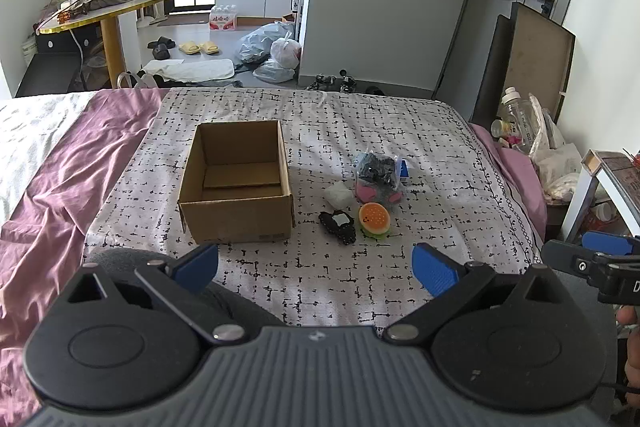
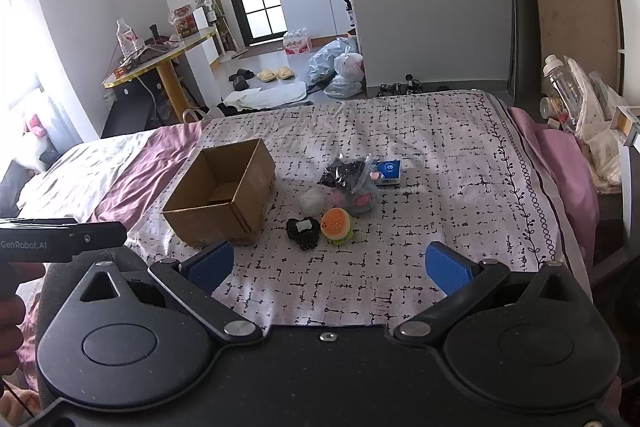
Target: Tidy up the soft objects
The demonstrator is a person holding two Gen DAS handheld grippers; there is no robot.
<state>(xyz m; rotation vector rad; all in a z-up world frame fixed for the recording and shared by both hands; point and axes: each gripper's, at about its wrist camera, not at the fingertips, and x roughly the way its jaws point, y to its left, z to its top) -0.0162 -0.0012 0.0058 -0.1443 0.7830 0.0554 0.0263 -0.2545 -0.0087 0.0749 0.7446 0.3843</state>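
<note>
Burger toy [image 2: 337, 224] sits ahead, w/ right gripper [image 2: 334, 269] nearer; left gripper [image 1: 316, 269] too: both wide open, empty.

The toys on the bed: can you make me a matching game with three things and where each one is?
Things:
1. brown cardboard box
2. orange plush burger toy
3. blue and white tissue packet

Places:
A. behind the clear bag of dark bits
B. left of all the soft things
C. just right of the black fuzzy pouch

Pairs: 1-B, 2-C, 3-A
</note>
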